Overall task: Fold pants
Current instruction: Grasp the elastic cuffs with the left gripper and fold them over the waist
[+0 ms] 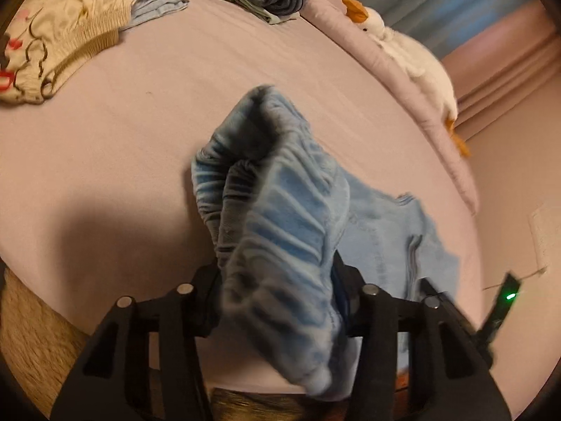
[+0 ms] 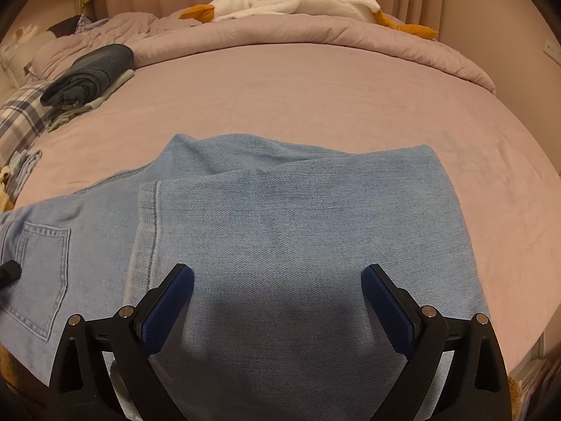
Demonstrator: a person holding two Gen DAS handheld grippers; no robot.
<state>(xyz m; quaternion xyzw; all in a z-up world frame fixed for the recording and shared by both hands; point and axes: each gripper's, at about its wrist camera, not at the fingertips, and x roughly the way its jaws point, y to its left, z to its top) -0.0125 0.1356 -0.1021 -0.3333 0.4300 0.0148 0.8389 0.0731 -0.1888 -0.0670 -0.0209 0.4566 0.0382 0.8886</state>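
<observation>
Item: light blue denim pants (image 2: 280, 217), lying on the mauve bed sheet (image 2: 315, 98) at the near edge of the bed, legs folded over toward the seat with the hem band and a back pocket facing up. Left tool (image 1: 280, 280): closed on a bunched, gathered end of the pants, apparently the waistband, lifted clear of the sheet while the rest trails down onto the bed. Right tool (image 2: 277, 301): spread wide, holding nothing, hovering just above the folded leg panel. Risks, as judged: the thick ribbed bunch could slip from the left tool if pulled sharply; lifting one end alone may drag the flat layers and undo the fold; the near portion sits close to the mattress edge and could slide off. Materials: denim is stiff twill, diagonal weave visible, stitched hem and pocket seams; sheet is soft, matte, faintly napped. Further back: a stack of folded dark clothes (image 2: 91, 70), a cream floral garment (image 1: 63, 35) with smocked band, a rumpled quilt (image 2: 315, 31), and a plush white goose (image 2: 298, 0) with orange beak and feet.
</observation>
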